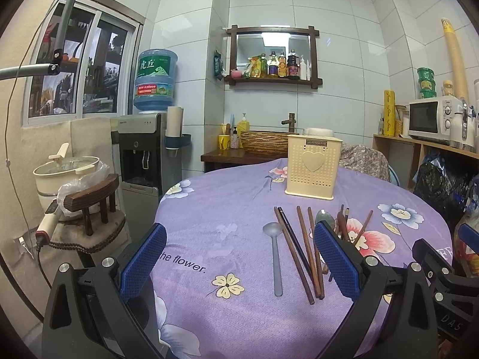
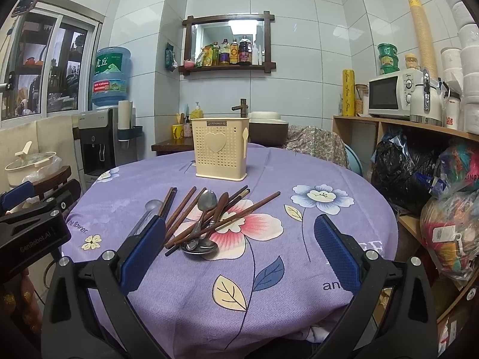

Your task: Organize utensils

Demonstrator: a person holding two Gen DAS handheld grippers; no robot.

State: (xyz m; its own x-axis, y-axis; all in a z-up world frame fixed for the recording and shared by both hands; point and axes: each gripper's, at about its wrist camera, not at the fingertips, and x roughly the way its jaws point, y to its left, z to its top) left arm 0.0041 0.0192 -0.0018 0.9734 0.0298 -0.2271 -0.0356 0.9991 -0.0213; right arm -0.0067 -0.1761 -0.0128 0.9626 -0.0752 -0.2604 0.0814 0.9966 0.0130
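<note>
A cream perforated utensil holder (image 1: pixel 312 169) (image 2: pixel 220 149) stands upright at the far side of the round table. Brown chopsticks (image 1: pixel 302 251) (image 2: pixel 185 212) lie loose in front of it. A translucent plastic spoon (image 1: pixel 274 254) (image 2: pixel 146 212) lies left of them. Metal spoons (image 2: pixel 203 221) and a wooden spoon (image 2: pixel 221 205) are piled with more chopsticks; part of the pile shows behind my left gripper's right finger (image 1: pixel 335 254). My left gripper (image 1: pixel 239 257) is open and empty above the near table edge. My right gripper (image 2: pixel 239 254) is open and empty, just right of the pile.
The table wears a purple flowered cloth (image 1: pixel 224 224) (image 2: pixel 314 239). A water dispenser (image 1: pixel 143 155) and a stool with a pot (image 1: pixel 69 179) stand left. A wooden shelf with a microwave (image 2: pixel 392 94) and bags (image 2: pixel 455 224) stands right. A sink counter (image 1: pixel 239 152) is behind.
</note>
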